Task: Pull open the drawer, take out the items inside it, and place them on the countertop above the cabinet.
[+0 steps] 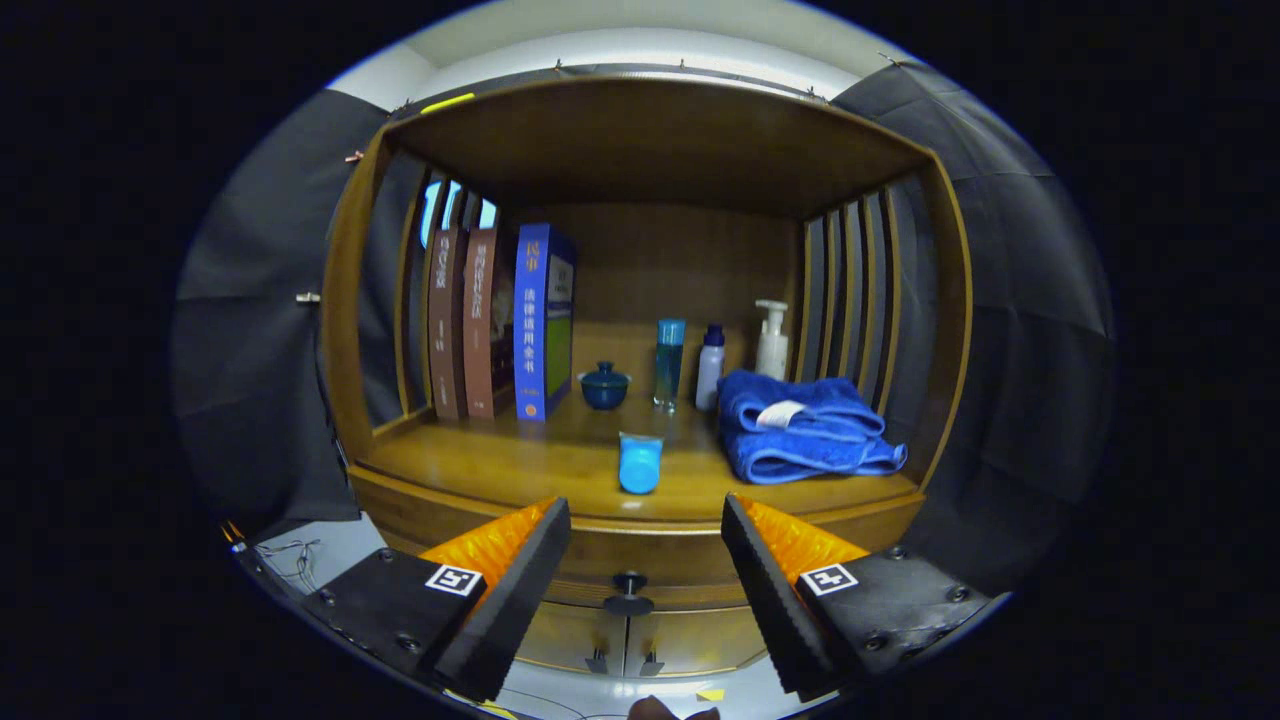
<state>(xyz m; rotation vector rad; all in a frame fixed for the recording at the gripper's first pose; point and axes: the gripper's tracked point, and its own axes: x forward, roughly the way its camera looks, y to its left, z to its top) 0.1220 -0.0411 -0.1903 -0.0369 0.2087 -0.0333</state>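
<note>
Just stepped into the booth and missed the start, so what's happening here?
A person is holding a hand-held claw in front of a wooden cabinet. Its fingers are open with nothing between them, and the drawer knob shows in the gap just ahead. The drawer looks closed, so pulling it open is not yet done. On the countertop beyond stand books, a lidded blue bowl, bottles, a folded blue towel and a small blue cup near the front edge.
</note>
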